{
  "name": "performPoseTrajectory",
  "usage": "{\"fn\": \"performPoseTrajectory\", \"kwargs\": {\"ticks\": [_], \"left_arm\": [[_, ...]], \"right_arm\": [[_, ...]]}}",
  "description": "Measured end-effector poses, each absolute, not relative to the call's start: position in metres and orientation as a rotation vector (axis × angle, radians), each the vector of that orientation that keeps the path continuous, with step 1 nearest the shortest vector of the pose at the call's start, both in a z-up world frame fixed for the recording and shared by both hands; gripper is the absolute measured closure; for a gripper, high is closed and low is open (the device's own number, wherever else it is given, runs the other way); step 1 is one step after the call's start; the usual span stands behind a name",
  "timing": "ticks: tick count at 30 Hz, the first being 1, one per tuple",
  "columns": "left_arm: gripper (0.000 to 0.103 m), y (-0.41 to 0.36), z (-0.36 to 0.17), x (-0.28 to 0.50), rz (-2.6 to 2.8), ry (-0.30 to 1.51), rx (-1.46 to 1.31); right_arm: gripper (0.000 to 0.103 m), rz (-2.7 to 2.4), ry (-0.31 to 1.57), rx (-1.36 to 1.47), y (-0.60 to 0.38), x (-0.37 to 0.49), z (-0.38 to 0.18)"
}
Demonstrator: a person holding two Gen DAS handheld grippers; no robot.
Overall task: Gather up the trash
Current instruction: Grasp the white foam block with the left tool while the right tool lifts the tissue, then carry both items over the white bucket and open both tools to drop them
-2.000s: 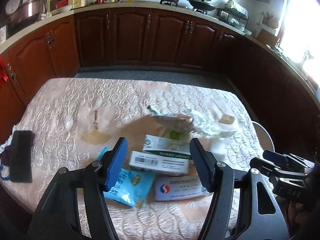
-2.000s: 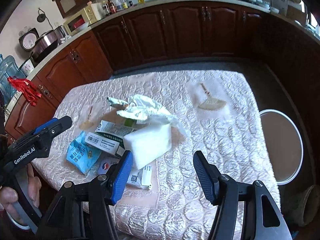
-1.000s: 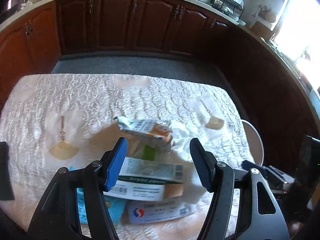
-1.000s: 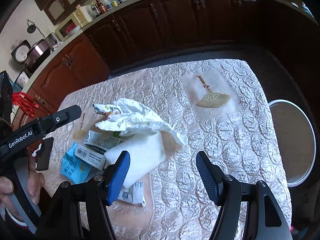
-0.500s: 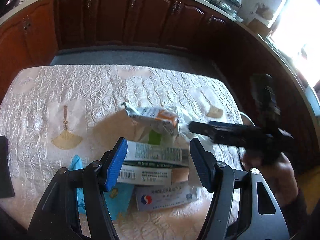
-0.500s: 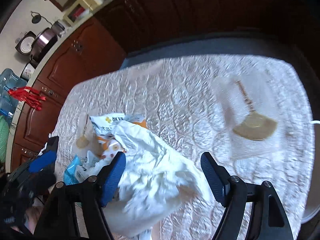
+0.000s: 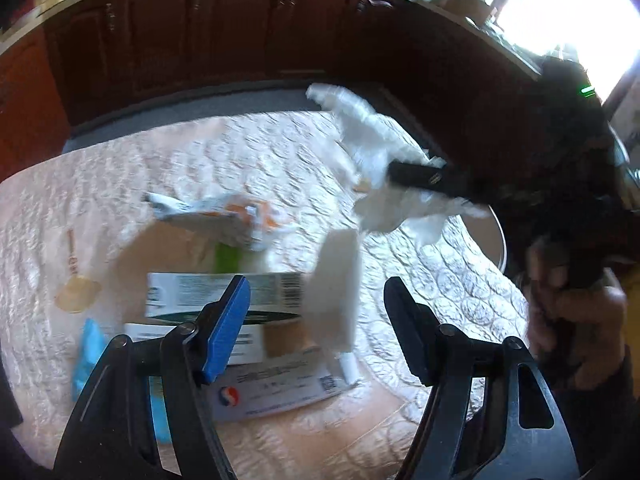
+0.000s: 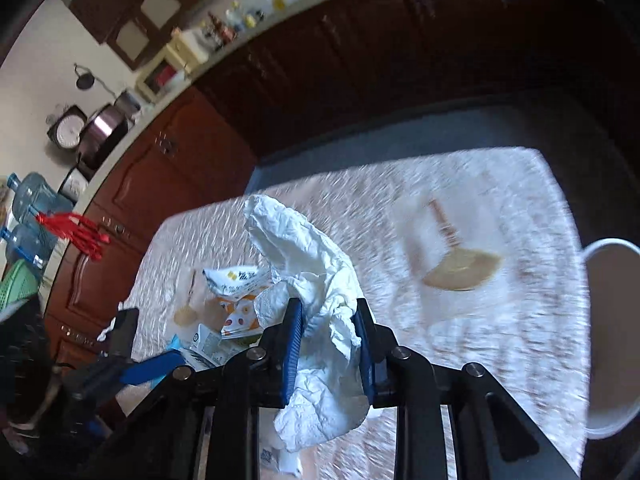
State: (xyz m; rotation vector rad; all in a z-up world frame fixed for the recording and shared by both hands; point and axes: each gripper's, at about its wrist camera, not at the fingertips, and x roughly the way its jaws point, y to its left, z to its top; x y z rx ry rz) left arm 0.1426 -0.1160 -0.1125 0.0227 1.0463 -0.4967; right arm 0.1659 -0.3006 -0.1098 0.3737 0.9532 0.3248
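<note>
Your right gripper [image 8: 328, 340] is closed on a crumpled white tissue [image 8: 316, 280], and the paper bulges out above and below the two blue pads. In the left wrist view the same tissue [image 7: 380, 160] hangs in the air above the table, held at the tip of the right gripper [image 7: 404, 174], with your right hand [image 7: 572, 312] on the handle at the right edge. The tissue is lifted clear of the quilted tablecloth [image 7: 200, 168] — it touches nothing else that I can see.

Your left gripper [image 7: 316, 316] is wide open and holds nothing. It hovers above the rest of the trash, which lies together on the near part of the table. Between its fingers you see a green-and-white box [image 7: 224, 292] lying flat, and a white pack [image 7: 336, 288] just beside it on the right, blurred by motion. Behind the box lies a crumpled snack wrapper [image 7: 216, 216] with orange print. In front of the box there is a flat white packet with a red-and-blue logo [image 7: 280, 384], and to the left a blue wrapper [image 7: 86, 356], partly hidden by the gripper's arm.

In the right wrist view a white round bin [image 8: 612, 328] stands beside the table at the right edge — well apart from the pile of trash. The table in this view is strongly blurred.
</note>
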Motion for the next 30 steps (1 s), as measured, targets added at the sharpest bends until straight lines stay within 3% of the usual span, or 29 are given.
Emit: {"fn": "performPoseTrajectory", "kwargs": {"ticks": [12, 13, 14, 30], "left_arm": [[0.036, -0.174, -0.157, 0.157, -0.384, 1.102, 0.249], [0.05, -0.175, -0.157, 0.155, -0.381, 1.093, 0.254], [0.072, -0.175, -0.155, 0.153, -0.385, 1.085, 0.254], [0.072, -0.229, -0.077, 0.135, -0.573, 0.96, 0.157]], "right_arm": [[0.079, 0.205, 0.919, 0.443, -0.373, 0.1, -0.104], [0.079, 0.198, 0.916, 0.445, -0.377, 0.097, -0.103], [0.079, 0.191, 0.913, 0.445, -0.38, 0.094, -0.103], [0.079, -0.01, 0.838, 0.467, -0.449, 0.055, -0.09]]}}
